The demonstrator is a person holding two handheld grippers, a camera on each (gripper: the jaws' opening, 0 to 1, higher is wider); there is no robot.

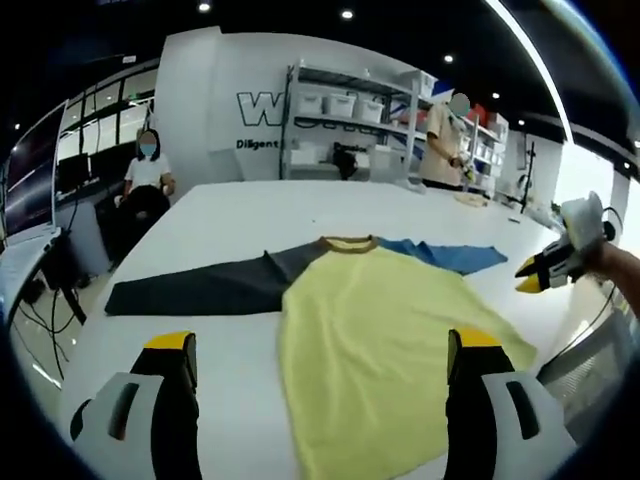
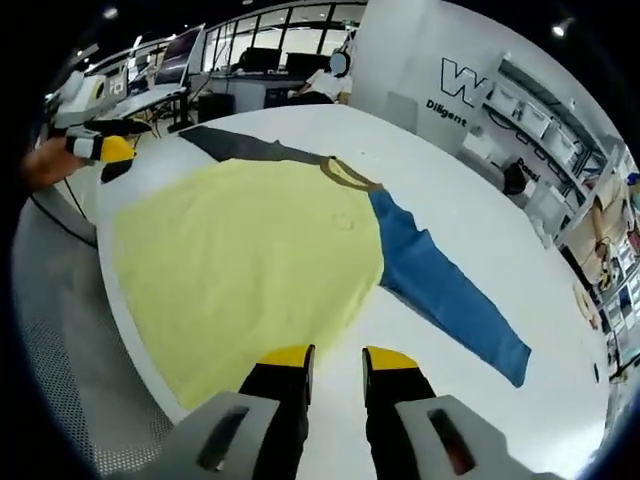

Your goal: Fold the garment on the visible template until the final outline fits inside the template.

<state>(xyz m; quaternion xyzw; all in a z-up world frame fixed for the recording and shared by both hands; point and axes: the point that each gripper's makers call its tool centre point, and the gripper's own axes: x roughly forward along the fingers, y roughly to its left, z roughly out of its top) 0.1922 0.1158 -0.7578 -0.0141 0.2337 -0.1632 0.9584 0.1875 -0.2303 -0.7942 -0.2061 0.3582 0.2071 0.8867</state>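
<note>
Lying flat on the desk (image 2: 500,250), the shirt (image 2: 240,260) may drag crooked if spread left jaws and narrowly parted, empty right jaws pinch unevenly.

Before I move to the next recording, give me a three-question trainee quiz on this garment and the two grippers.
1. True or false: the yellow shirt lies spread flat on the white table, both sleeves stretched out and unfolded.
2. Multiple choice: what colour is the sleeve nearest the right gripper? A) dark grey B) blue C) red
3. Fill in: the left gripper has its jaws standing ____ above the shirt's body.

Key
1. True; the dark grey sleeve and the blue one both lie straight out.
2. B
3. Wide apart (open), holding nothing; the right gripper's jaws stand close together with a narrow gap, nothing between them.
</note>
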